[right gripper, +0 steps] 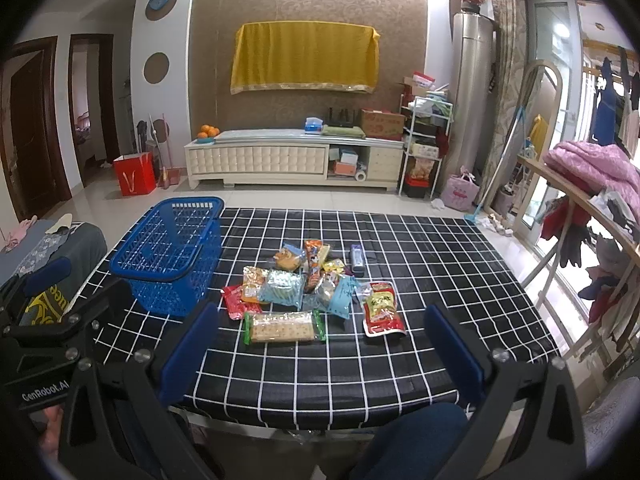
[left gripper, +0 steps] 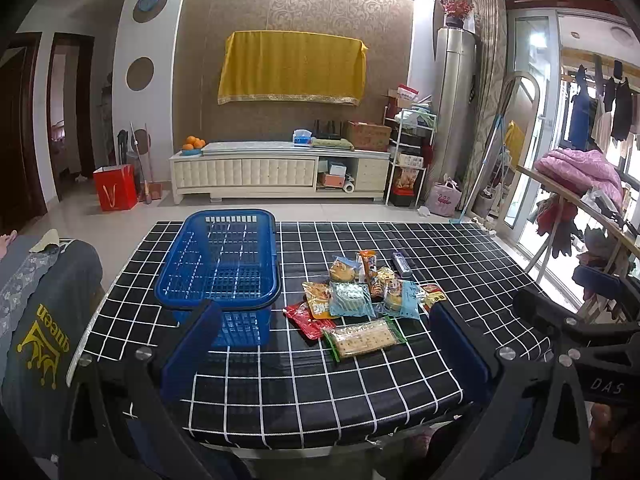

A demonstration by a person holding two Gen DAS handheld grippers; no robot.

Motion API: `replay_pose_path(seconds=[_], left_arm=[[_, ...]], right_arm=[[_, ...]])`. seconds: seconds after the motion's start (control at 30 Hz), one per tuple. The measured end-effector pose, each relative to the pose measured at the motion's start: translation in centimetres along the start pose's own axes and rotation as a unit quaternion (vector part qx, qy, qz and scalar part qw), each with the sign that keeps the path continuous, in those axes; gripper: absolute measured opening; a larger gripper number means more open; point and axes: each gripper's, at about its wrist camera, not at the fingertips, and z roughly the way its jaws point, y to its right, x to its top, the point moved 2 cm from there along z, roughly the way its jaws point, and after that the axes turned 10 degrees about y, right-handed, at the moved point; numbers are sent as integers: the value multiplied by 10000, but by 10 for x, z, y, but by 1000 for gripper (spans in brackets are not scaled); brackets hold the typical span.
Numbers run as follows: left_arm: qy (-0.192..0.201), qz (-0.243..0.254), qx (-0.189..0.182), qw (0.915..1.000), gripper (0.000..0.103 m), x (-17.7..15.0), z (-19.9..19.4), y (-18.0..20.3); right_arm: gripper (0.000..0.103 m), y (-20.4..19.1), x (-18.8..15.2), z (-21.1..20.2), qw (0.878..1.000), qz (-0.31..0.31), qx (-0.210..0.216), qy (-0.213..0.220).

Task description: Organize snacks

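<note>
An empty blue plastic basket [left gripper: 218, 264] [right gripper: 170, 254] stands on the left of the black checked table [left gripper: 460, 264] [right gripper: 440, 264]. Right of it lies a pile of several snack packets [left gripper: 360, 292] [right gripper: 304, 284]. A clear cracker pack [left gripper: 364, 338] [right gripper: 283, 326] lies nearest me, a red pouch [left gripper: 310, 318] to its left. In the right wrist view a red and yellow packet [right gripper: 382, 308] lies apart on the right. My left gripper [left gripper: 324, 348] is open above the near table edge. My right gripper [right gripper: 320, 350] is open too, short of the crackers. Neither holds anything.
A dark cushion with a "queen" print [left gripper: 44, 328] sits left of the table. Beyond the table are tiled floor, a white TV cabinet [left gripper: 280, 172] and a red bag [left gripper: 116, 186]. A wooden rack with clothes [right gripper: 592, 216] stands at the right.
</note>
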Motion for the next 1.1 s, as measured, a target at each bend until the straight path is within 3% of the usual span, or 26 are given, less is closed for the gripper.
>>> replay_pose_path(seconds=[0.37, 0.6, 0.73, 0.87, 1.1], left_arm=[[29, 37, -77, 10000, 103, 10, 3, 4], [-46, 21, -439, 9990, 103, 43, 37, 21], [-180, 161, -486, 9985, 103, 53, 75, 35], [-556, -11, -730, 9958, 103, 54, 124, 43], [-1352, 73, -681, 9885, 103, 25, 215, 58]], right_arm=[[103, 6, 15, 1, 10000, -16, 15, 15], [103, 33, 44, 31, 10000, -13, -7, -5], [103, 53, 49, 68, 9992, 98, 202, -337], [103, 75, 41, 117, 9951, 129, 287, -941], [103, 111, 13, 194, 9833, 368, 352, -1750]])
